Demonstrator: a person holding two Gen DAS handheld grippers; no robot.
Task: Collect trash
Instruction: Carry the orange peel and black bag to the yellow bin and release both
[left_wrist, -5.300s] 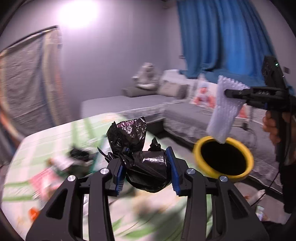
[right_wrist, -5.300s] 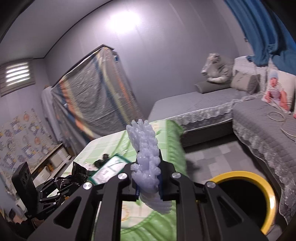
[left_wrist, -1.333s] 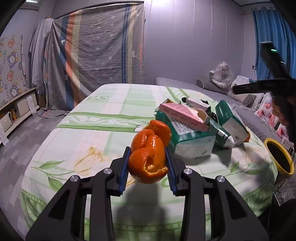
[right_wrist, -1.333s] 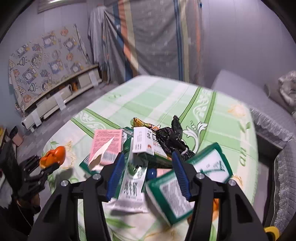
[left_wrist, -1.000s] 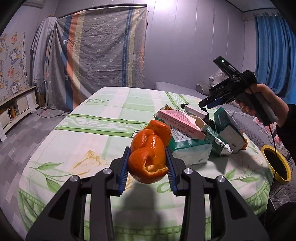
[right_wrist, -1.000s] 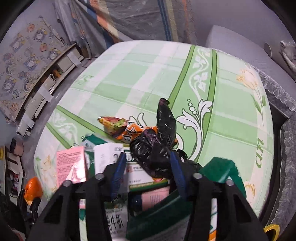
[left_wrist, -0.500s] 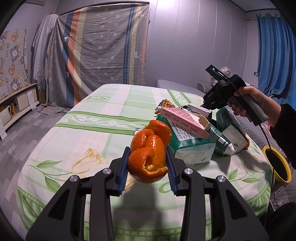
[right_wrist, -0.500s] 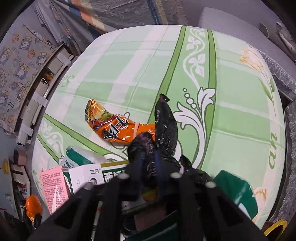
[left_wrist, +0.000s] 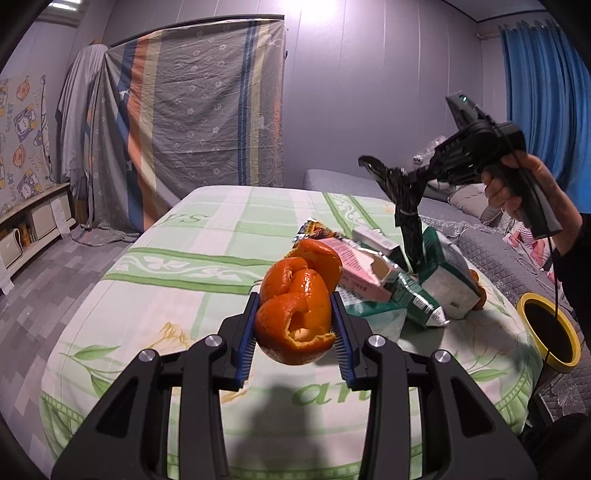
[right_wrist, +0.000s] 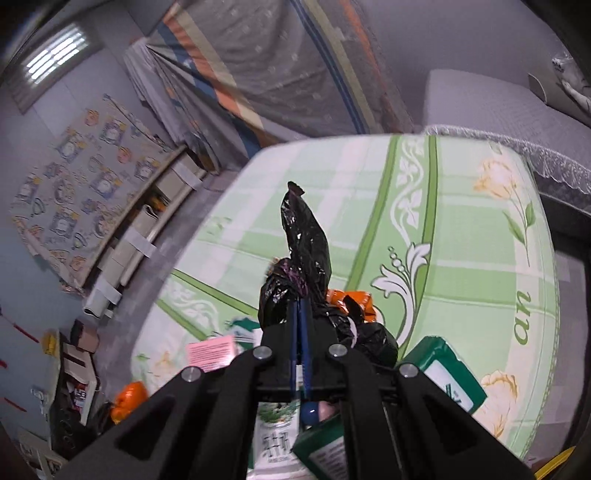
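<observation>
My left gripper (left_wrist: 295, 325) is shut on an orange peel (left_wrist: 297, 314) and holds it above the near part of the green-and-white bed (left_wrist: 177, 273). My right gripper (right_wrist: 300, 306) is shut on a crumpled black plastic bag (right_wrist: 306, 251), lifted above the trash pile. In the left wrist view the bag (left_wrist: 406, 206) hangs from the right gripper (left_wrist: 421, 177) over the pile. The pile holds a pink box (left_wrist: 354, 269), a green-and-white packet (left_wrist: 443, 273) and an orange snack wrapper (right_wrist: 351, 301). A yellow-rimmed black bin (left_wrist: 546, 332) stands on the floor at the bed's right corner.
A grey sofa (left_wrist: 480, 236) lies behind the bed at the right. A striped cloth (left_wrist: 184, 129) hangs over the far wall. Low shelves (left_wrist: 29, 221) stand at the left. Blue curtains (left_wrist: 535, 92) hang at the far right.
My right gripper closed on the black bag and lifted it up off the pile. My left gripper has kept still with the orange peel.
</observation>
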